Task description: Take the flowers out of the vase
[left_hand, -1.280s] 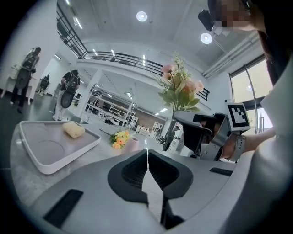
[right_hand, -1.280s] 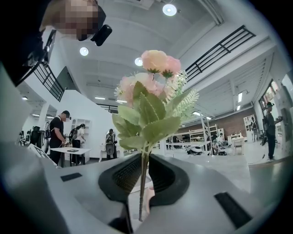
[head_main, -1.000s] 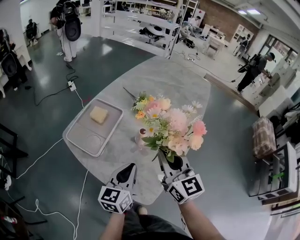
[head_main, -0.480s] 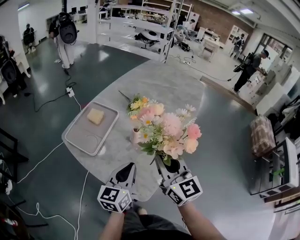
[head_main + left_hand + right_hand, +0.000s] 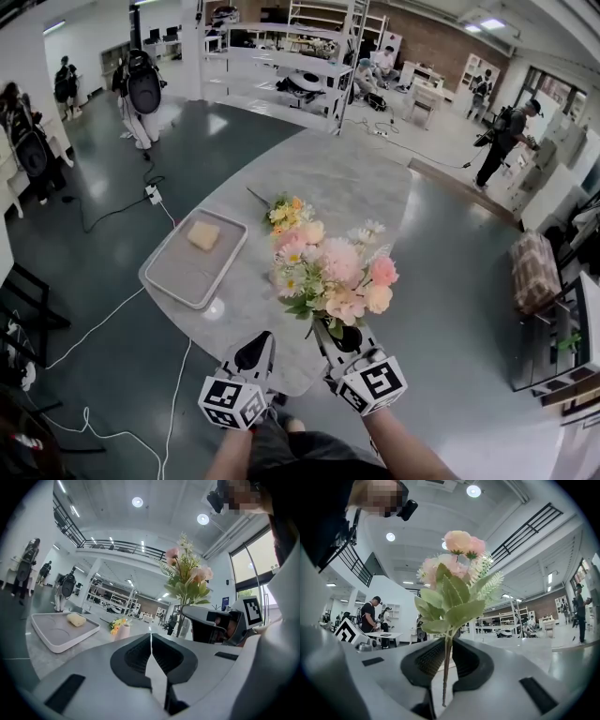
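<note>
A bunch of pink and peach flowers (image 5: 333,274) with green leaves stands upright in my right gripper (image 5: 334,330), which is shut on its thin stem (image 5: 446,667). The blooms (image 5: 457,545) rise above the jaws in the right gripper view. A small pink vase (image 5: 123,631) stands on the marble table (image 5: 328,178); in the head view the bunch hides it. A second bunch of yellow flowers (image 5: 286,211) lies on the table beyond. To the left of the right one, my left gripper (image 5: 260,345) is shut and empty, over the table's near edge.
A grey tray (image 5: 178,277) with a yellow sponge-like block (image 5: 202,235) in it lies on the table's left side. White cables run over the floor at the left. People and shelving stand far behind the table.
The bunch in my right gripper has drawn back from the vase toward me. The left gripper has come back a little with it. The head view now takes in more of the room.
</note>
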Motion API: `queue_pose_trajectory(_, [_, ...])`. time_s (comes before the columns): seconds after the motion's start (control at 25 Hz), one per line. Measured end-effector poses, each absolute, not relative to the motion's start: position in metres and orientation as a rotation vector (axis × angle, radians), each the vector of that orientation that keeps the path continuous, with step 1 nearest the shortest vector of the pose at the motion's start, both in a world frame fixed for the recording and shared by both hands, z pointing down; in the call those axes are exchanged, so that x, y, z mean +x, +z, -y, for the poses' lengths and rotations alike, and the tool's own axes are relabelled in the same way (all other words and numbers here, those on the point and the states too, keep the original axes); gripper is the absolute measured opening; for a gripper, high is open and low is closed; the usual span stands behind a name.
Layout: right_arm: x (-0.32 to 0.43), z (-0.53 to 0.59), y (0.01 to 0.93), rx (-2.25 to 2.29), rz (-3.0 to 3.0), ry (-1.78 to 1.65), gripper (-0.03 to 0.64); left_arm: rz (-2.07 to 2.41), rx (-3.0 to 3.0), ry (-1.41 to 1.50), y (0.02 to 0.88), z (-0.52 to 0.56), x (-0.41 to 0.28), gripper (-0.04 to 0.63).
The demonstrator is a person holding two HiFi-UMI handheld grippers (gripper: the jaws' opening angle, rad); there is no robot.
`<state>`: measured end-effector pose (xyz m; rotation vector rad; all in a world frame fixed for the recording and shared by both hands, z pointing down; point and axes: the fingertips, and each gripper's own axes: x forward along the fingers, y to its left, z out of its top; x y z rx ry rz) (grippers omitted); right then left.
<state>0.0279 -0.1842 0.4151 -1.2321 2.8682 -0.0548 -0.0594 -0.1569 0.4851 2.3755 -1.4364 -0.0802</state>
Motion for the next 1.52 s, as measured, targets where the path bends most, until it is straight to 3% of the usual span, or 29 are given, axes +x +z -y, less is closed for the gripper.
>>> queue_pose_trajectory(0.6, [0.032,0.157,0.416,-1.195,-2.896,-0.08,0.058,1.435,2.386,-0.088,0.469,0.13,-0.052,0.017])
queue_pose_trajectory(1.52, [0.03,0.181,0.424,-1.314,-2.854,-0.131,0.058,1.372,2.486,-0.016,0.46,0.172,-0.074,0.017])
